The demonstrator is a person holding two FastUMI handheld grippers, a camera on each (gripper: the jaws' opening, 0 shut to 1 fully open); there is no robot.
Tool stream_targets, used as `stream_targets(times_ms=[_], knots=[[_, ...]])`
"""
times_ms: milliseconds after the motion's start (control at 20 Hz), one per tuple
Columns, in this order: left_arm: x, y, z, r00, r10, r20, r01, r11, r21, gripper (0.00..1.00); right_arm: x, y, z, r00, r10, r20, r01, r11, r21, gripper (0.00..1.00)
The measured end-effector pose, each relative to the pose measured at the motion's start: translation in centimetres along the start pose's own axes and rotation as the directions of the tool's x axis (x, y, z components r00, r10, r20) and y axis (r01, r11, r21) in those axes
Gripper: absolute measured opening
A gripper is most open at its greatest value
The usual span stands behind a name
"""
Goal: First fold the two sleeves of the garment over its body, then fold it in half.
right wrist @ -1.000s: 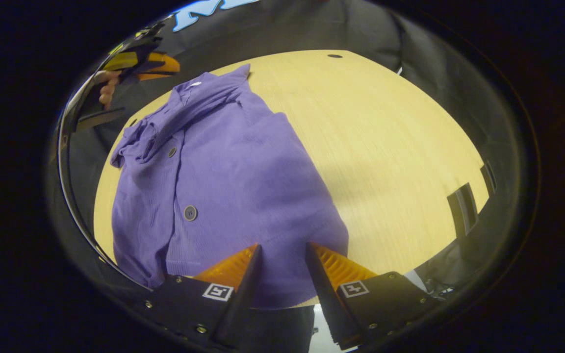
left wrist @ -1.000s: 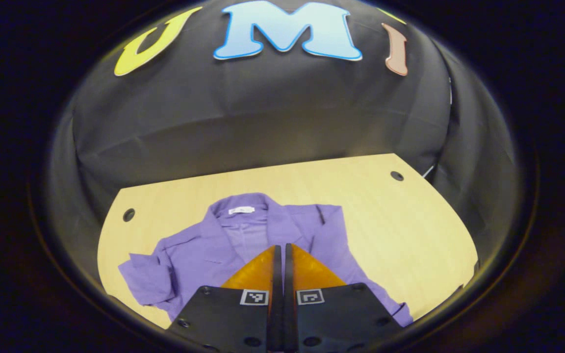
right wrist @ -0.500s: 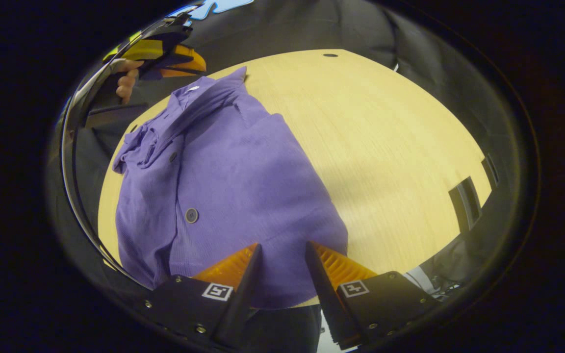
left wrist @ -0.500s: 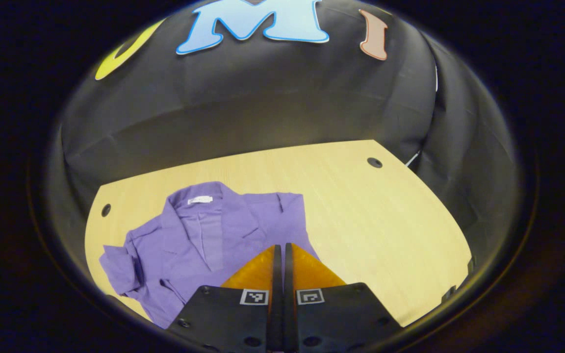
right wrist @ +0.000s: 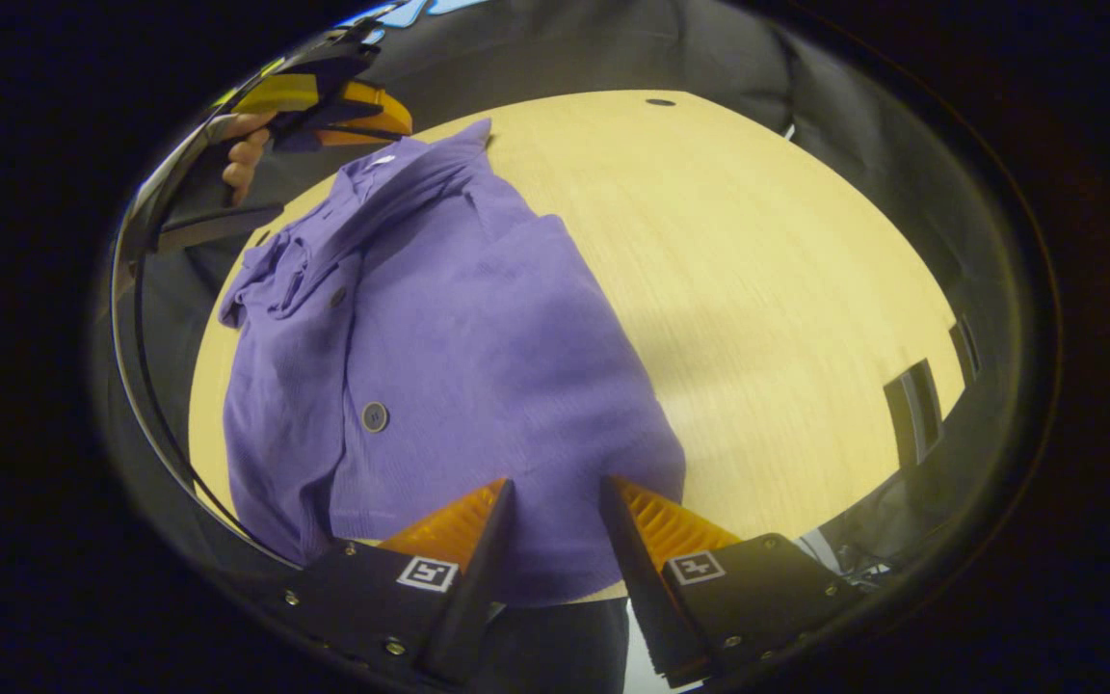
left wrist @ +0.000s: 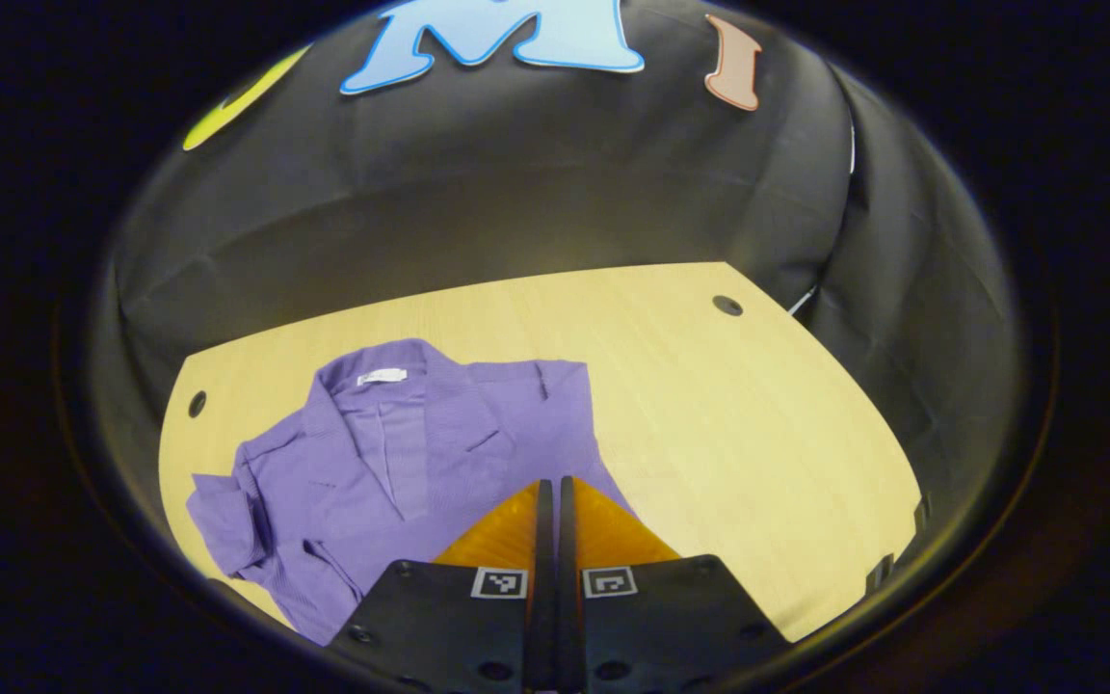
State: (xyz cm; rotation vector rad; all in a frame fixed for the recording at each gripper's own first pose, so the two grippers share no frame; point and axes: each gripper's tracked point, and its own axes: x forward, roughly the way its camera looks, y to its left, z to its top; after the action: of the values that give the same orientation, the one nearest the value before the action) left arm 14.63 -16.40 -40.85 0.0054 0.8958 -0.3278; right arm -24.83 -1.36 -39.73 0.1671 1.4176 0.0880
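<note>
Pulling my closed, empty left hand-held gripper (left wrist: 549, 501) back from the purple shirt (right wrist: 439, 357), which now lies sleeves-folded on the tabletop (right wrist: 757, 251), I hover my open right hand-held gripper (right wrist: 553, 506) at its hem for the half-fold.

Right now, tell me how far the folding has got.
Both sleeves look folded over the purple shirt on the table. In hand: nothing; the left hand-held gripper is shut and empty, the right hand-held gripper open near the hem. Left: folding it in half.
</note>
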Motion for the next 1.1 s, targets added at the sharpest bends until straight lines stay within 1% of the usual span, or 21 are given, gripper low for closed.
stream_targets(times_ms=[100, 250, 400, 500, 550, 650, 700, 750, 900, 950, 1100], knots=[[-1.1, 1.7, -0.1, 1.000, 0.011, 0.006, -0.011, 1.000, -0.012, 0.07, 0.0, 0.0, 0.0, 1.000, -0.007, -0.019, 0.006, 1.000, -0.013, 0.65], [-3.3, 5.2, -0.5, 0.998, 0.050, 0.027, -0.050, 0.999, -0.011, 0.07, 0.1, 0.0, 0.1, 0.998, -0.023, -0.054, 0.021, 0.999, -0.035, 0.65], [-5.7, 8.6, -2.1, 0.996, 0.087, 0.018, -0.087, 0.996, -0.030, 0.07, 0.4, 0.0, 0.4, 0.995, -0.051, -0.082, 0.045, 0.997, -0.068, 0.64], [-7.1, 10.5, -3.9, 0.996, 0.089, 0.007, -0.089, 0.994, -0.067, 0.06, 0.4, 0.0, 0.5, 0.993, -0.074, -0.095, 0.064, 0.993, -0.097, 0.64], [-7.7, 11.4, -5.0, 0.996, 0.093, -0.008, -0.093, 0.992, -0.084, 0.07, 0.4, 0.1, 0.6, 0.991, -0.085, -0.100, 0.073, 0.991, -0.113, 0.64], [-8.9, 13.6, -7.7, 0.992, 0.121, -0.041, -0.125, 0.987, -0.102, 0.07, 0.6, 0.1, 0.5, 0.988, -0.104, -0.117, 0.086, 0.986, -0.144, 0.63], [-9.4, 13.9, -8.9, 0.992, 0.114, -0.057, -0.120, 0.986, -0.117, 0.07, 0.6, 0.2, 0.5, 0.986, -0.109, -0.127, 0.089, 0.985, -0.150, 0.63], [-10.2, 14.2, -10.0, 0.992, 0.106, -0.070, -0.115, 0.985, -0.128, 0.20, 0.6, 0.2, 0.5, 0.984, -0.113, -0.136, 0.091, 0.984, -0.153, 0.63], [-12.5, 15.5, -13.0, 0.988, 0.122, -0.090, -0.134, 0.981, -0.140, 0.57, 0.6, 0.2, 0.5, 0.983, -0.109, -0.150, 0.087, 0.985, -0.147, 0.64], [-13.3, 15.7, -14.0, 0.987, 0.124, -0.101, -0.138, 0.979, -0.149, 0.60, 0.7, 0.2, 0.5, 0.982, -0.109, -0.155, 0.086, 0.985, -0.151, 0.64], [-15.6, 15.7, -17.3, 0.984, 0.120, -0.135, -0.143, 0.973, -0.180, 0.59, 0.7, 0.2, 0.5, 0.978, -0.118, -0.171, 0.090, 0.982, -0.165, 0.64]])
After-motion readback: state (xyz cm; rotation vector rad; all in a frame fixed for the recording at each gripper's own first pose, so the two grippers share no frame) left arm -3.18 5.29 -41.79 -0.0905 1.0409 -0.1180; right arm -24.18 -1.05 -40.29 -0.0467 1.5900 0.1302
